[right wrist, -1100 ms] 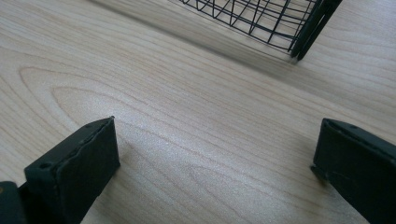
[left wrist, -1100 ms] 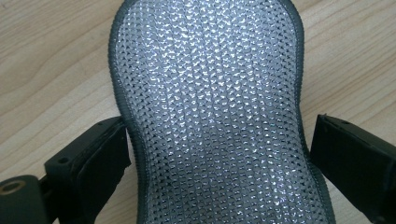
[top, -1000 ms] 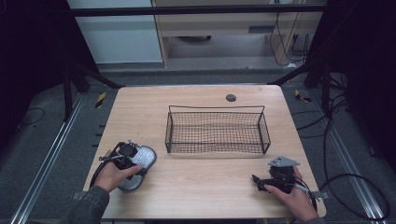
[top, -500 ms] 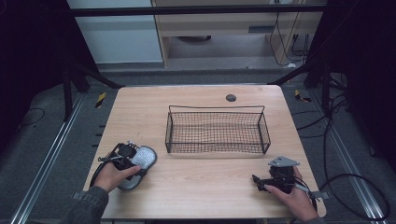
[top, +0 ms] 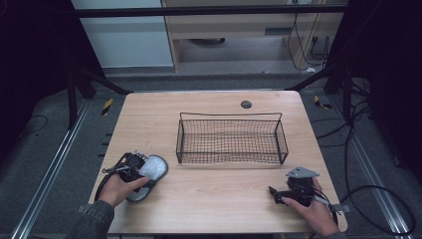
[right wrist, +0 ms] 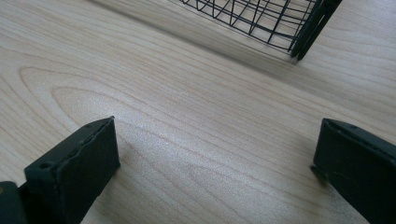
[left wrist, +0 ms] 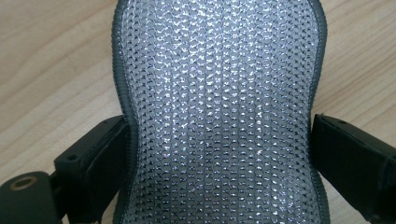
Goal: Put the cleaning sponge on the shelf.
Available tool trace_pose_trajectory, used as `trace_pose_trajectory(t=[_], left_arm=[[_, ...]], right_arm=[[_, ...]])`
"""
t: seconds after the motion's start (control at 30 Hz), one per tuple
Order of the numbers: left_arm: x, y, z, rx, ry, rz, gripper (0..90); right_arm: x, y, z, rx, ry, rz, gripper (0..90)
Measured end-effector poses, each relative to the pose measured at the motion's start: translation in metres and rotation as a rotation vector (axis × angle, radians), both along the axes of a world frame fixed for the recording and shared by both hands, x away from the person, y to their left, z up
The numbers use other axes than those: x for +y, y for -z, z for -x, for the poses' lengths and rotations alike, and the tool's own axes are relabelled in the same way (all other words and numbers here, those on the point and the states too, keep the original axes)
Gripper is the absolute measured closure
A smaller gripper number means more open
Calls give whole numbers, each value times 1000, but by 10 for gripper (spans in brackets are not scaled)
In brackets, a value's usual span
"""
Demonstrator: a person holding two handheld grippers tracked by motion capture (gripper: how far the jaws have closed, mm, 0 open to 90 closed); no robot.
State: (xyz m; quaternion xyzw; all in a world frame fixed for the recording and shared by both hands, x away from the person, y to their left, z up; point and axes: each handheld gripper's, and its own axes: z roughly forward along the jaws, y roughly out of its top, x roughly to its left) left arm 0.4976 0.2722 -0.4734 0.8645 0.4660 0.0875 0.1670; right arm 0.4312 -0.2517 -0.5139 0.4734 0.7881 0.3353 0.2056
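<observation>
Light wooden table (top: 214,204) on a dark-floored rig, wire basket (top: 231,139) at centre. At 8 o'clock of the basket, the left tongs (left wrist: 219,154) close on the waist of a silver mesh-covered pad (left wrist: 219,102) lying on the table. At 4 o'clock, the right tongs (right wrist: 215,168) rest wide open, empty. Probable step: grasping the pad; next, lift it, perhaps toward the basket.

Left gripper (left wrist: 219,154): both black jaws press against the narrowed waist of a silver sequined pad (left wrist: 219,107) with dark grey edging, one jaw on each side. Pad widens beyond the jaws and lies flat on the light wooden table (left wrist: 51,60). Wood grain visible either side.
</observation>
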Motion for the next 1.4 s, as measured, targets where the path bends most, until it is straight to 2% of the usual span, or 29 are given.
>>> trace_pose_trajectory(t=[0.13,0.3,0.4,0.53,0.67,0.83,0.93,1.0,1.2,1.4], left_arm=[[-5,-13,3,-37,31,-7,66],[-14,-40,9,-113,91,-14,66],[-18,-61,14,-186,166,-41,66],[-24,-85,20,-244,227,-30,66],[-36,-110,22,-306,300,-54,67],[-49,-123,17,-336,356,-83,67],[-56,-131,12,-360,398,-82,67],[-60,-136,7,-371,404,-103,67],[-78,-149,-8,-410,455,-114,67],[-98,-155,-23,-416,505,-152,69]], right_arm=[[0,0,0,0,0,0,3],[0,0,0,0,0,1,3],[0,0,0,0,0,0,4],[0,0,0,0,0,0,3],[0,0,0,0,1,0,4],[0,0,0,0,1,0,3],[0,0,0,0,0,1,3],[0,0,0,0,-2,0,4],[0,0,0,0,-1,-1,3],[0,0,-1,1,-2,1,3]])
